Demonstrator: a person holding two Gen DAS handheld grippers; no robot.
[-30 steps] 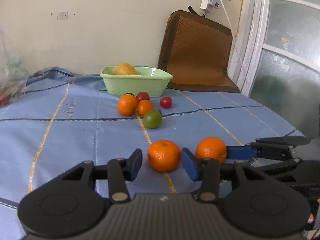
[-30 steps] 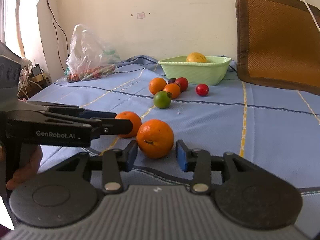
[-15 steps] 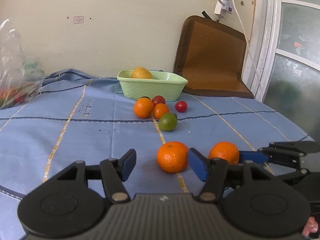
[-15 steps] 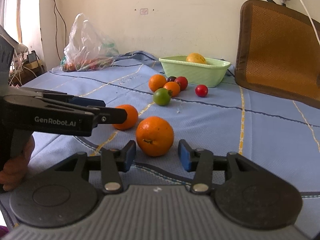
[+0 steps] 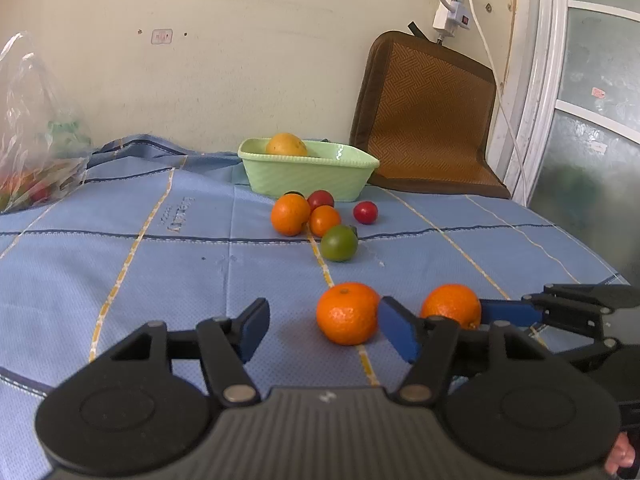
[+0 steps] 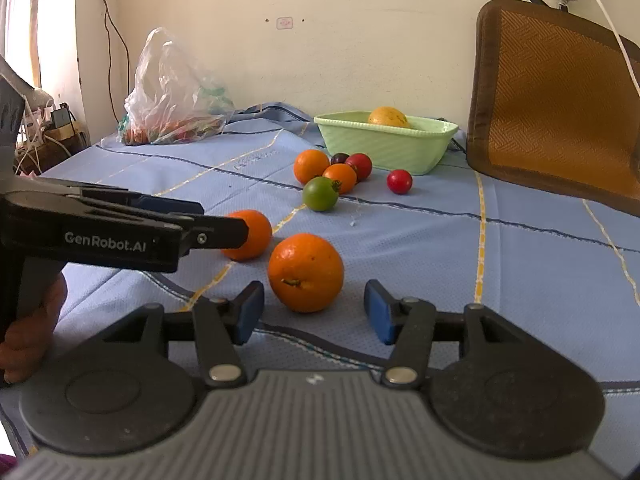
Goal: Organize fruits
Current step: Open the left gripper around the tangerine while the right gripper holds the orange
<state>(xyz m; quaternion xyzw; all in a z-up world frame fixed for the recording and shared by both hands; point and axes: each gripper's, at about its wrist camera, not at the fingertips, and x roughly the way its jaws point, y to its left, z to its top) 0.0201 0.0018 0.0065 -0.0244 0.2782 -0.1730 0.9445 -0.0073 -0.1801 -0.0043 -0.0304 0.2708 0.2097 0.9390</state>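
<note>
My left gripper [image 5: 328, 330] is open, low over the blue cloth. A tangerine [image 5: 347, 313] lies just ahead, close to its right finger. My right gripper [image 6: 313, 312] is open, with an orange [image 6: 305, 271] just ahead between the fingertips. The same orange [image 5: 451, 305] shows in the left wrist view beside the right gripper's fingers, and the tangerine [image 6: 250, 234] shows behind the left gripper's finger in the right wrist view. A green basket [image 5: 308, 178] at the back holds a yellow fruit [image 5: 286, 145]. Small oranges, red tomatoes and a green fruit [image 5: 339, 243] lie before it.
A clear plastic bag [image 6: 176, 92] of produce lies at the far left by the wall. A brown woven mat [image 5: 428, 116] leans on the wall at the right. The table edge [image 5: 612, 276] curves away on the right near a door frame.
Both grippers have opened wider and drawn back a little from their fruit. The left gripper has shifted left, so the tangerine now sits near its right finger.
</note>
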